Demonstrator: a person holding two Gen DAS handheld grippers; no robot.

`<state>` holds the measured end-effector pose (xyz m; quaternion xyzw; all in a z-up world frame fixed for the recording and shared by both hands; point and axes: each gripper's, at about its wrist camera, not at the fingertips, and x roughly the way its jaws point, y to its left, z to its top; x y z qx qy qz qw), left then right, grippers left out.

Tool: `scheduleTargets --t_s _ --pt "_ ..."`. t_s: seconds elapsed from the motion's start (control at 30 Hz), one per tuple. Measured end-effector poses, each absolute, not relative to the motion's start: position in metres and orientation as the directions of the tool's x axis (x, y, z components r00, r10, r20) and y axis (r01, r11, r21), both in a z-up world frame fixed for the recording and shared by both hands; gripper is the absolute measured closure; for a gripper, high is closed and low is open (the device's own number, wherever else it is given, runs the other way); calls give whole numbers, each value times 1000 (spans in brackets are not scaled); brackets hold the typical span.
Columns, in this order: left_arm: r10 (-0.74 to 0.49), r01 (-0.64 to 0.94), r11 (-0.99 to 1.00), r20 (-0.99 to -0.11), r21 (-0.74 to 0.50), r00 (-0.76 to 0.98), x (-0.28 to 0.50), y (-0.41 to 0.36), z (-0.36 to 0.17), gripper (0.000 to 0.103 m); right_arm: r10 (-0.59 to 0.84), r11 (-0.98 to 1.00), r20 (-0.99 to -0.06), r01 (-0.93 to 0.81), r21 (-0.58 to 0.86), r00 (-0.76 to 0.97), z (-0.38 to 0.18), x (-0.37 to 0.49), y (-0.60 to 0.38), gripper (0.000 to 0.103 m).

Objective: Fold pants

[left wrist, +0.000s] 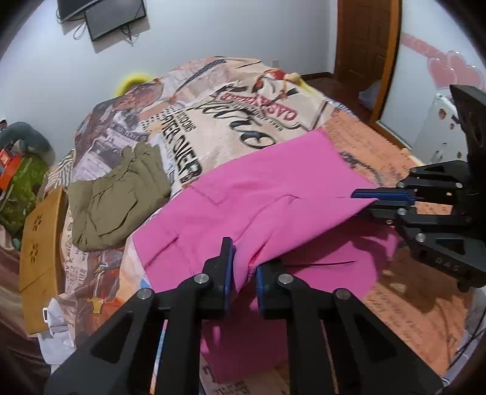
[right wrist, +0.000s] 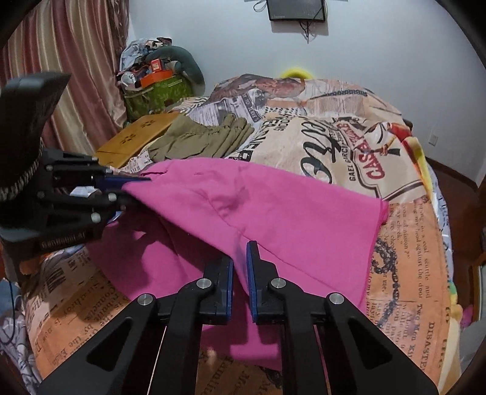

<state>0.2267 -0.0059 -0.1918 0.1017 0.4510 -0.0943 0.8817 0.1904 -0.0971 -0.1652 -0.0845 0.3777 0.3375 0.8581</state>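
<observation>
My left tool (left wrist: pixel 244 273) is clamped on a lifted edge of the pink pants (left wrist: pixel 273 194), and my right tool (right wrist: pixel 240 267) is clamped on another part of that near edge; cloth fills the narrow gap between each pair of pads. The pants lie across the near part of the bed (left wrist: pixel 212 121), the gripped edge raised over the layer beneath.

Around them: one bundle of olive clothes (left wrist: pixel 118 194) just past the pants toward the far left, not touching them, and one wooden board (left wrist: pixel 39 258) beside that at the bed's edge. Striped curtains (right wrist: pixel 70 70) hang at the left, with a cluttered green bag (right wrist: pixel 158 91) in the corner. One dark screen (right wrist: pixel 296 10) hangs on the wall and a wooden door (left wrist: pixel 367 45) stands at the right. Nothing lies on the pants.

The pants' lower layer is mostly hidden under the raised fold and my tools. A yellow thing (left wrist: pixel 133 80) behind the bed is too covered to identify.
</observation>
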Motion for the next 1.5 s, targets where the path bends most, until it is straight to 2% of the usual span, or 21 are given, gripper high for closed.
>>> scheduleTargets --t_s 0.2,0.53,0.73,0.87,1.0,1.07,1.13,1.17,1.23,1.37,1.5 --pt "-120 315 947 -828 71 548 207 -22 -190 91 509 764 -709 -636 110 488 -158 178 -115 96" --pt "-147 350 936 -866 34 477 186 -36 -214 89 477 777 -772 -612 147 420 -183 161 -128 96" --pt "-192 344 938 -871 -29 452 172 -21 -208 74 481 782 -795 -591 198 370 -189 159 -134 94" --pt "-185 323 946 -863 -27 470 159 -9 -199 70 483 784 -802 -581 218 351 -186 155 -141 86" --pt "-184 266 963 -847 -53 499 153 13 -185 68 490 783 -791 -584 213 368 -177 150 -145 83" --pt "-171 221 973 -836 -61 521 154 27 -178 64 493 789 -778 -576 213 389 -172 151 -149 79" --pt "-153 164 984 -827 -75 541 157 41 -175 53 497 800 -765 -558 221 410 -169 153 -154 72" --pt "-146 142 987 -827 -81 543 160 46 -175 51 497 807 -759 -545 228 419 -168 156 -157 70" --pt "-131 90 991 -839 -98 528 167 55 -181 47 491 821 -756 -520 235 433 -167 161 -160 70" --pt "-156 49 988 -880 -150 448 175 58 -206 47 459 856 -772 -453 251 440 -178 175 -168 69" --pt "-177 37 983 -893 -178 413 175 52 -221 46 423 887 -791 -383 260 443 -192 181 -183 63"
